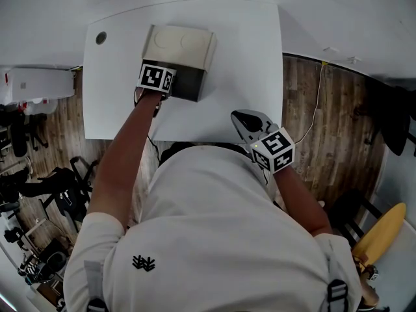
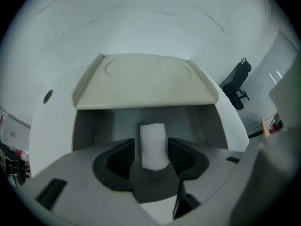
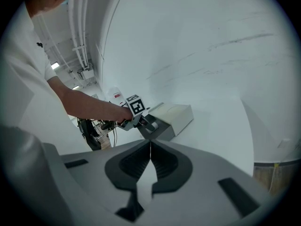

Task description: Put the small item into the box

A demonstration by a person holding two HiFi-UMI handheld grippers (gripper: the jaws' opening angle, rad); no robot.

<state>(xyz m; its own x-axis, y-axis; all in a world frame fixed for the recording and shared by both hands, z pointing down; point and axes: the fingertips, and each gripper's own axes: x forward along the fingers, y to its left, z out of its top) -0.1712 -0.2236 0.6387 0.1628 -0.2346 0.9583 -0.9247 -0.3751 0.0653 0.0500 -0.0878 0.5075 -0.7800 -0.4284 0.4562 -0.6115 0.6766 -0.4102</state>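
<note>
**Item 1, small item (image 2: 153, 144).** A white, roll-shaped piece, upright inside the open box (image 2: 89, 124), between the jaws of the left gripper (image 2: 152, 147). I could not settle what its lower end rested on. The dark grey beneath it might have been box floor or gripper body. In the head view I saw none of it, because the marker cube (image 1: 156, 77) and the gripper covered it.

**Item 2, left gripper.** Released. Its jaws stood wide and pointed steeply down into the box. A thin dark gap showed on the item's left side. On its right side, pad and item lay so close that I could not tell whether they touched. Nothing looked squeezed.

**Item 3, box.** Grey inside, with a cream lid (image 2: 146, 81) raised at the back and two shallow rings pressed into its top. It sat on the white table (image 1: 240, 77), toward the far edge. The gripper body cut off its near wall.

**Item 4, right gripper (image 3: 150, 147).** Clenched, its jaws meeting in one line with nothing between them. It was held over the table's near edge, well apart from the box.

**Item 5, sundries.**
- A round cable hole (image 1: 101, 38) at the table's far left corner.
- A dark chair (image 2: 237, 84) beyond the table.
- A yellow object (image 1: 380, 233) at the lower right, partly out of frame, which I could not identify.
</note>
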